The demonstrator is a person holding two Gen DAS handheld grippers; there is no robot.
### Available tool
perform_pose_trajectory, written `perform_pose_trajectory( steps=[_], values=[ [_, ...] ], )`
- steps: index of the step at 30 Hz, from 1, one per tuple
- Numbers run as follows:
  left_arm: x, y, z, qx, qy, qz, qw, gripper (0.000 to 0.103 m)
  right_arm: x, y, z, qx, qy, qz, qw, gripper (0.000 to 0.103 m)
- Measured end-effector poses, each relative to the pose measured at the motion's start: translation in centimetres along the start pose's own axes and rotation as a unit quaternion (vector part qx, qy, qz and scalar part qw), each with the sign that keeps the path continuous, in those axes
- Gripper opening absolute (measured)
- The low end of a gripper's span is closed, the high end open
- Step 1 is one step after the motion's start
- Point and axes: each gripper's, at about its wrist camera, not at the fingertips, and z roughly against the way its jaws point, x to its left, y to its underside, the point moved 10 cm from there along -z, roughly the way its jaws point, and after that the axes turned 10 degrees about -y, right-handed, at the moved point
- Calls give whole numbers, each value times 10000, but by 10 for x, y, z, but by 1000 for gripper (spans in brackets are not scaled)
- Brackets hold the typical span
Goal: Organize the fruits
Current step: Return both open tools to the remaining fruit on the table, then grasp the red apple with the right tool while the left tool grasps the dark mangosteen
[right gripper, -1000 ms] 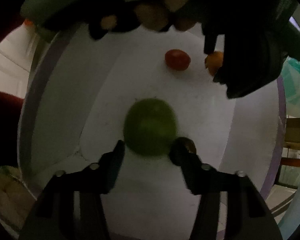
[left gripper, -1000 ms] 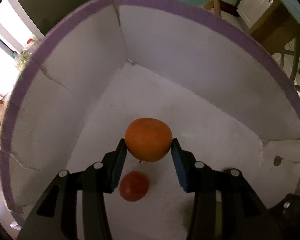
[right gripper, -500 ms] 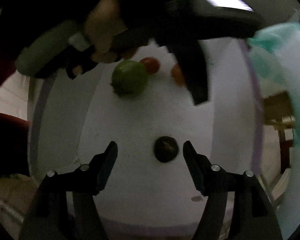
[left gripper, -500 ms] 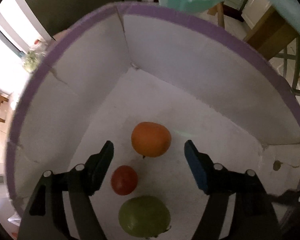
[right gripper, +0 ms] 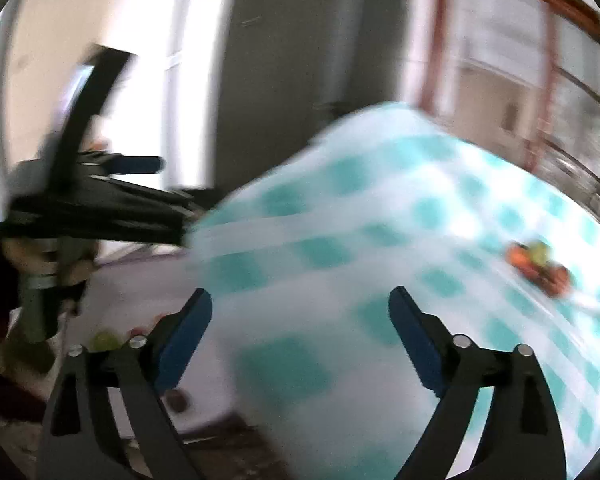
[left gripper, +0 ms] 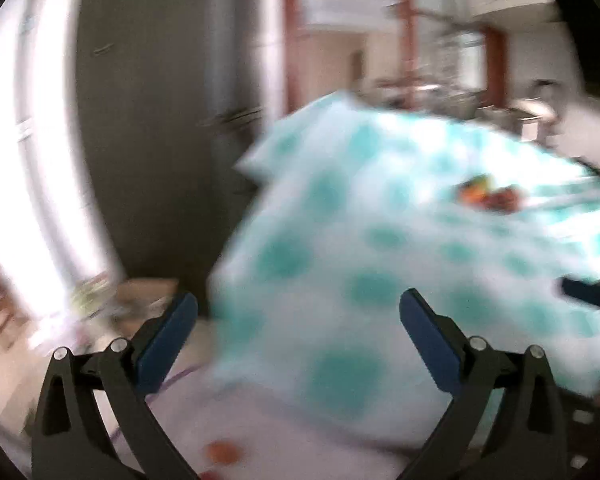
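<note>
On the teal-checked cloth (blurred): fruit pile. Grey door behind. Left gripper and right gripper fingers apart, empty.

A small heap of fruits lies on the table, which wears a white cloth with teal checks; the heap shows orange, red and one green piece, all blurred. Beside the table's near edge, on a white surface, lie an orange fruit, a green fruit and a dark round fruit, well apart from the heap.
</note>
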Motion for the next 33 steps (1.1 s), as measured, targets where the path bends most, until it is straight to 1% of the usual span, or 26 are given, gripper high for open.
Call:
perform_pose_trajectory(
  steps=[1,2,4,5,6,7,8,9,10,11,12,13,14,16,18,19,22,23,25,28,30,33],
  values=[
    [-35,-9,-2,75,434,-87,9990,102,-21,5,5,2,194,-225,9996,88],
    [-64,-10,-3,181,699,-139,9973,102,-54,15,17,4,442,-546,9975,88],
    [-122,-13,-24,416,1147,-278,9921,102,-96,31,27,46,727,-978,9925,88],
    [-150,-14,-36,507,1277,-393,9897,102,-125,42,31,100,897,-1237,9882,88],
    [-165,-15,-49,580,1368,-478,9877,102,-148,49,33,138,1010,-1407,9848,88],
    [-197,-12,-64,744,1517,-585,9839,102,-171,55,38,171,1126,-1574,9810,88],
    [-219,-8,-74,874,1627,-637,9807,102,-207,64,38,241,1270,-1812,9749,88],
    [-241,-7,-88,992,1748,-669,9773,101,-230,70,38,311,1353,-2005,9698,88],
    [-263,-9,-112,1119,1871,-684,9735,102,-253,79,40,384,1435,-2184,9645,88],
    [-275,-12,-126,1187,1922,-688,9717,101,-285,86,35,474,1542,-2370,9580,88],
    [-292,-15,-137,1241,1968,-676,9702,101,-298,90,40,500,1577,-2449,9553,88],
    [-306,-17,-155,1306,2043,-609,9682,101,-318,93,34,549,1602,-2518,9528,88],
    [-317,-19,-166,1378,2094,-545,9665,101,-340,94,27,632,1645,-2570,9502,88],
    [-327,-24,-184,1628,2262,-258,9600,101,-368,96,17,719,1649,-2641,9476,88],
    [-323,-22,-194,1771,2303,-27,9569,101,-395,96,-5,878,1532,-2719,9460,88],
    [-320,-21,-196,1830,2330,114,9550,101,-401,95,-12,941,1490,-2708,9464,88],
    [-314,-29,-193,1653,2412,387,9555,101,-419,87,-42,1185,1341,-2470,9523,88],
    [-314,-30,-194,1657,2417,425,9551,101,-422,81,-55,1269,1210,-2373,9555,88],
    [-312,-31,-196,1654,2353,503,9564,101,-428,76,-71,1426,1155,-2245,9571,88],
    [-311,-32,-195,1632,2389,554,9556,101,-438,67,-96,1735,1212,-1843,9598,88],
    [-310,-33,-195,1611,2409,598,9552,101,-442,64,-106,1860,1222,-1647,9609,88],
    [-308,-34,-192,1594,2427,634,9548,101,-452,61,-118,1978,1218,-1540,9604,87]
  ],
)
